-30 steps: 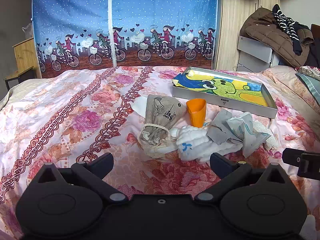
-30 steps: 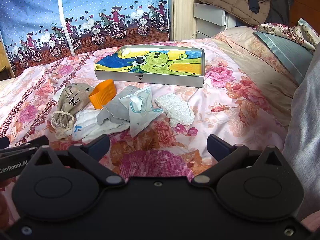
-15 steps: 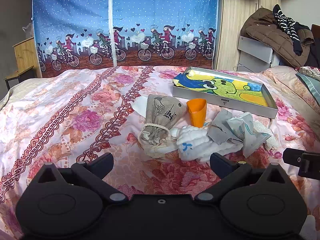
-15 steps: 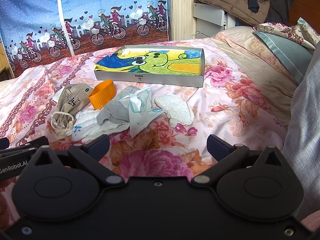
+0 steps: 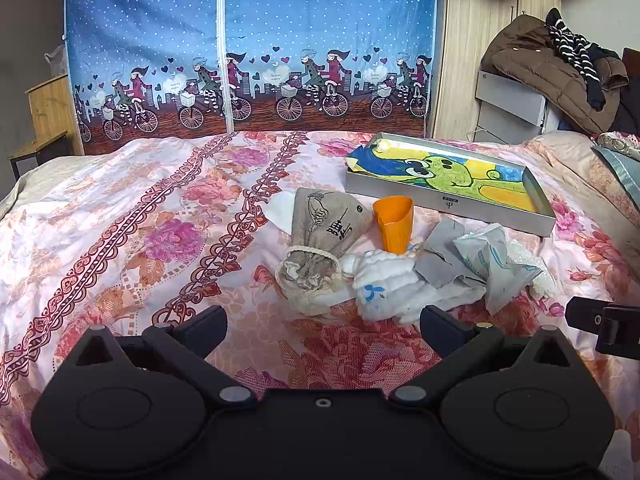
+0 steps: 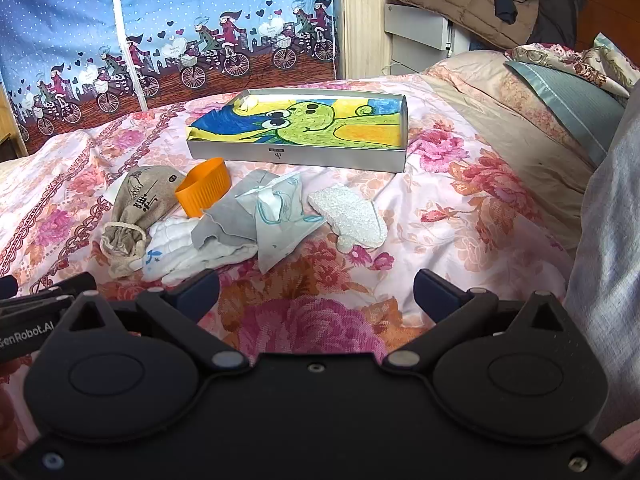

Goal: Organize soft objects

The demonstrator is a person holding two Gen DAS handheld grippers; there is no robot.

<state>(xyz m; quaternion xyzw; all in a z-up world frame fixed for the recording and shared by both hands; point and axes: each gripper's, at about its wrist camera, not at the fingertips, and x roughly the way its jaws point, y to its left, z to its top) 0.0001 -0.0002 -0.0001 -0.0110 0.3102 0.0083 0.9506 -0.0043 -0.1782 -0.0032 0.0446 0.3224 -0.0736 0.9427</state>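
Observation:
A pile of soft things lies on the flowered bedspread: a beige drawstring bag (image 5: 320, 236) (image 6: 138, 208), a white cloth with a blue mark (image 5: 384, 280) (image 6: 180, 248), a grey cloth (image 5: 440, 256) (image 6: 228, 216), a pale printed pouch (image 5: 488, 256) (image 6: 280, 216) and a white foam piece (image 6: 352, 216). An orange cup (image 5: 394, 222) (image 6: 204, 186) stands among them. Behind sits a grey tray (image 5: 440, 200) (image 6: 296, 156) lined with a green cartoon picture. My left gripper (image 5: 322, 324) hovers open just short of the pile. My right gripper (image 6: 316, 292) is open too, nearer than the pouch.
A blue curtain with cyclists (image 5: 248, 52) hangs behind the bed. A brown jacket (image 5: 548, 68) lies on a white cabinet at the right. Pillows (image 6: 560, 92) sit at the right side. A wooden stand (image 5: 44, 112) is at the far left. A grey sleeve (image 6: 608, 220) fills the right edge.

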